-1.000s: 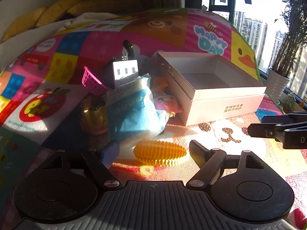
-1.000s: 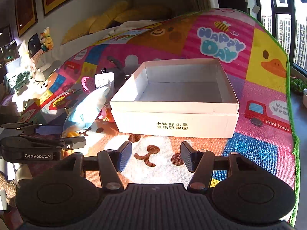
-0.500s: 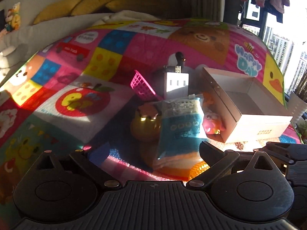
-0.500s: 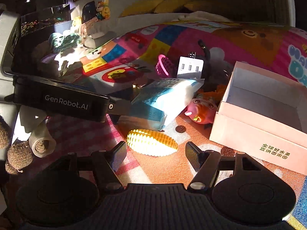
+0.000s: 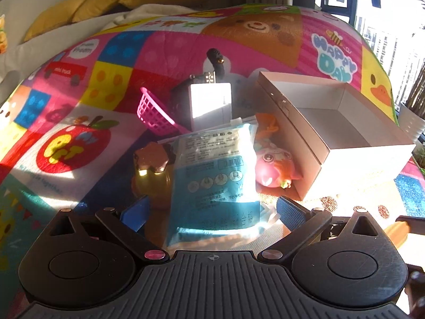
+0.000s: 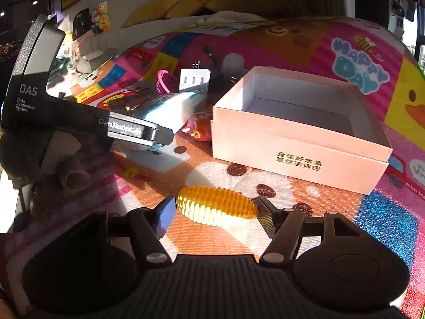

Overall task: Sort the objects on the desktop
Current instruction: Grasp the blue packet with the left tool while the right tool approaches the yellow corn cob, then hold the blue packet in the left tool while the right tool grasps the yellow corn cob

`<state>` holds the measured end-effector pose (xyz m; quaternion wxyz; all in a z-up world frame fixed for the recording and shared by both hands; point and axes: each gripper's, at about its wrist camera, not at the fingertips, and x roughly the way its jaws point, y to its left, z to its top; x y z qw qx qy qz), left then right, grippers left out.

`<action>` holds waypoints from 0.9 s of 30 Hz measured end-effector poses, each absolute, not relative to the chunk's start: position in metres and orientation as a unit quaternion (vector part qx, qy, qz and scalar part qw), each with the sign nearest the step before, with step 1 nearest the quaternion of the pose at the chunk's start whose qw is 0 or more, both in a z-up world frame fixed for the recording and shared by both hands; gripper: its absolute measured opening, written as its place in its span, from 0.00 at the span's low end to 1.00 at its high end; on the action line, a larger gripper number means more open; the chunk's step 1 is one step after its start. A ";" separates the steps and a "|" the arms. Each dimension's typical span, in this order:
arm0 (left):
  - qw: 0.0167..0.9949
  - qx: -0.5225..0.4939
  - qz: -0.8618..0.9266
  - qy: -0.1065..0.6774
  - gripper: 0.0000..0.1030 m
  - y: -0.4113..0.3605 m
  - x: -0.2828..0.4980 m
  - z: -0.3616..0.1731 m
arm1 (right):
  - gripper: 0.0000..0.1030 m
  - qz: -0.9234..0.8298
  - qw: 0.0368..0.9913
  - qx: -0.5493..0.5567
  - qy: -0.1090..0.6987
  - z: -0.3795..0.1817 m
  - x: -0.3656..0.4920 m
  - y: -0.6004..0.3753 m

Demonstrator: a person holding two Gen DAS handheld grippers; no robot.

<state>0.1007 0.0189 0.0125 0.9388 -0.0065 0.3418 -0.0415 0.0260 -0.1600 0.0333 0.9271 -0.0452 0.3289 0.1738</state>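
Inspecting the right gripper (image 6: 215, 210): we find the toy corn (image 6: 216, 205) lengthwise between its parted fingers, lower centre, ends near the pads, grasp unconfirmed; left gripper (image 5: 211, 208) released.

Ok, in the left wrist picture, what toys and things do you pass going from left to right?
Pink plastic basket → gold bottle with a brown flower-shaped cap → blue and white plastic packet → pink and orange soft toy → open white cardboard box.
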 end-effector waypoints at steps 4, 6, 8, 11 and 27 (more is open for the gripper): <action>0.936 -0.007 -0.044 0.349 0.70 0.018 0.101 0.009 | 0.64 0.100 0.936 0.006 0.337 0.033 0.014 -0.209; 0.938 -0.007 -0.046 0.344 0.65 0.020 0.098 0.010 | 0.64 0.073 0.937 0.024 0.341 0.029 0.015 -0.223; 0.939 -0.002 -0.047 0.341 0.61 0.022 0.092 0.012 | 0.64 0.065 0.935 0.030 0.346 0.026 0.017 -0.224; 0.940 0.010 -0.054 0.336 0.60 0.025 0.072 0.017 | 0.64 0.079 0.935 0.031 0.343 0.024 0.019 -0.216; 0.907 0.049 -0.201 0.368 0.89 -0.014 -0.012 0.012 | 0.77 0.093 0.935 0.023 0.341 0.019 0.019 -0.198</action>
